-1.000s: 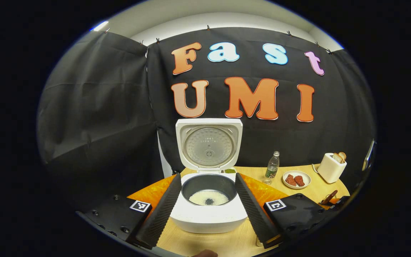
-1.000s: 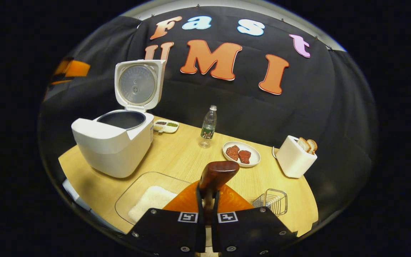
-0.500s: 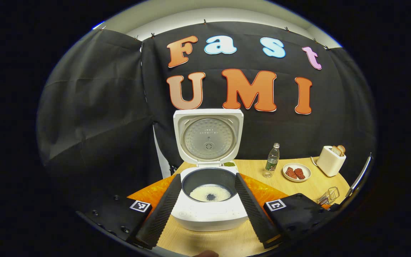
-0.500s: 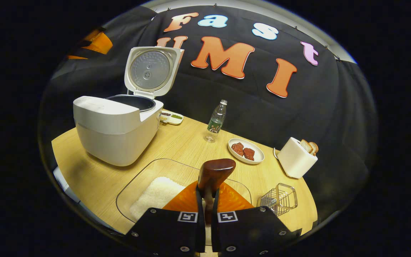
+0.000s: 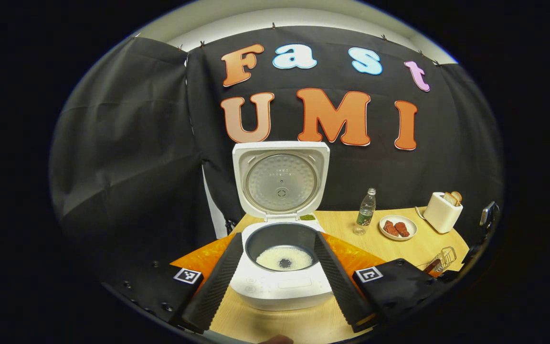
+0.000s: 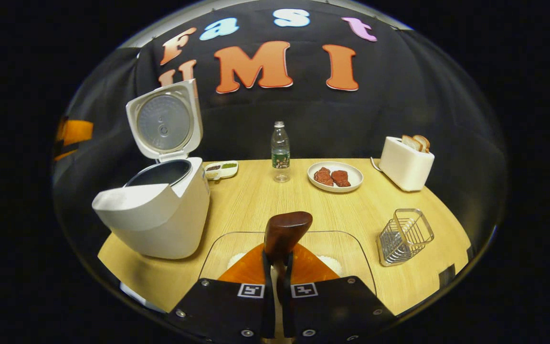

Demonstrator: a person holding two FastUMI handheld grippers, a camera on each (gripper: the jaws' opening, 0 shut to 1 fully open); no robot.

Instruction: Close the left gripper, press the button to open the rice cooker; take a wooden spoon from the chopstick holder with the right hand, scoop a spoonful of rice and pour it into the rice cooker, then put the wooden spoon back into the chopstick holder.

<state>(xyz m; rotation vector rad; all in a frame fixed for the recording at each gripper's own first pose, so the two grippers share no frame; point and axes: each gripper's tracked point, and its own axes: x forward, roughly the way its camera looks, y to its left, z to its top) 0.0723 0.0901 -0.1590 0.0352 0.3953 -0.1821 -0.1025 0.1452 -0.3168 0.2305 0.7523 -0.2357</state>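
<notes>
In the right gripper view, my right gripper (image 6: 278,267) is clamped tight on the spoon (image 6: 285,231); its handle is hidden between the fingers and only the bowl shows above them. I cannot tell whether the bowl holds rice. Below it, the glass tray (image 6: 346,248) of rice (image 6: 328,262) is partly covered. The holder (image 6: 405,236) stands near right. In the left gripper view, my left gripper (image 5: 279,274) is wide apart, holding nothing, framing the cooker (image 5: 282,286), lid (image 5: 280,179) upright, rice in the pot (image 5: 282,239).
</notes>
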